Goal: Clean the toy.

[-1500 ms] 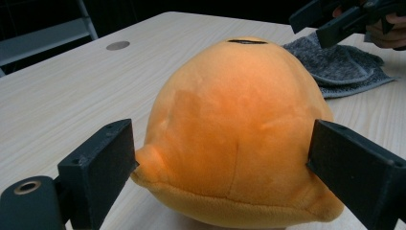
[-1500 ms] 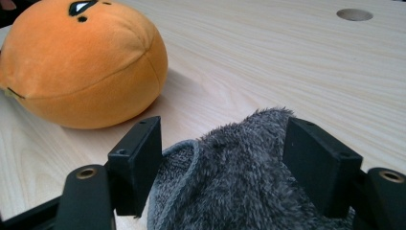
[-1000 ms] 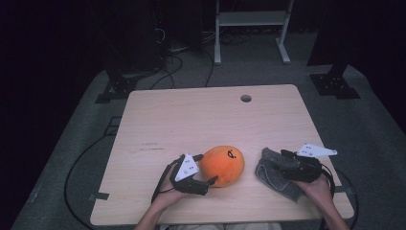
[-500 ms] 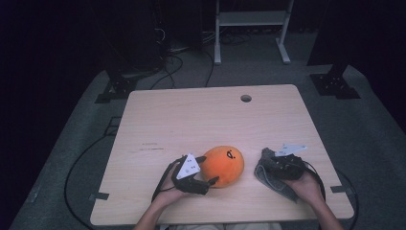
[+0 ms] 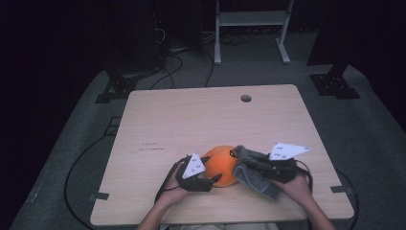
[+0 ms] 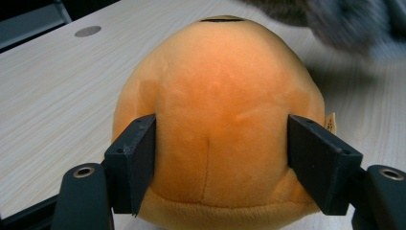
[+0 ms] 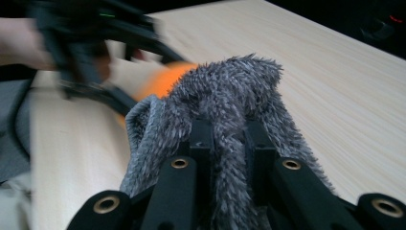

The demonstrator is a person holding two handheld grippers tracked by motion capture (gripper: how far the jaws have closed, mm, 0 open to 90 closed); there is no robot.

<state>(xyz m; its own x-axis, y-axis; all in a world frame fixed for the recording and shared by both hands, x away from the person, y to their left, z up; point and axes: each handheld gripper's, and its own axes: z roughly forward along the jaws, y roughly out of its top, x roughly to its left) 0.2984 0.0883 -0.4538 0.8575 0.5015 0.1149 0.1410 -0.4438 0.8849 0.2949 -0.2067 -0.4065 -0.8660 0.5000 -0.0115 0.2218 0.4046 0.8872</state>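
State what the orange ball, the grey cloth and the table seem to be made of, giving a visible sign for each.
Orange ball: likely soft plush fabric; short matte nap, a stitched seam, a side tag.
Grey cloth: looks like shaggy fleece or microfibre; long fuzzy fibres.
Table: pale wood or wood-look laminate; fine straight grain lines, smooth matte top.

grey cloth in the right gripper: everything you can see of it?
The grey cloth looks like shaggy, long-pile fleece, soft and bunched. The right gripper is shut on a fold of it; the rest drapes down both sides of the jaws. In the high view the cloth hangs crumpled near the table's front edge, its far end against the orange plush ball.
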